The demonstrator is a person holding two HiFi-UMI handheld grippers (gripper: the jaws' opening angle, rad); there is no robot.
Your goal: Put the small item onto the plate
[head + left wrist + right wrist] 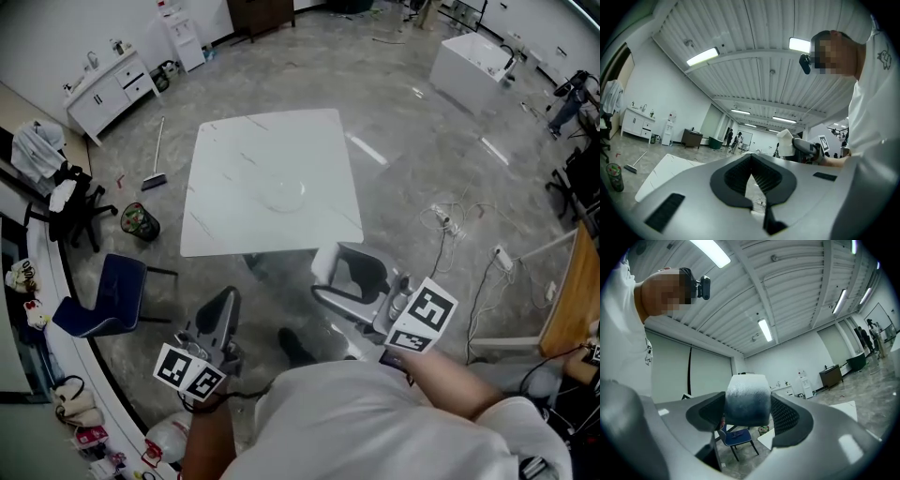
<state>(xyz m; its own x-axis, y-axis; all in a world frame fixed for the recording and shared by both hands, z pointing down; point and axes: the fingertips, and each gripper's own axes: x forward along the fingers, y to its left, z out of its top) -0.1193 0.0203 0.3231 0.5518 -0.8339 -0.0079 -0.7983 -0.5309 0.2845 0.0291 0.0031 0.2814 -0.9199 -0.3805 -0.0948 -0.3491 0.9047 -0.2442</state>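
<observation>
I am clamping my right gripper's (339, 274) jaws on the small item (747, 398), a pale, rounded block. I am holding it in the air off the table (234, 159), just outside the table's near right corner. My left gripper (751, 165) is hanging empty out past the table's near edge, its jaws pressing together at the tips. The clear plate (283, 195) is sitting near the middle of the white table, well apart from the small item.
</observation>
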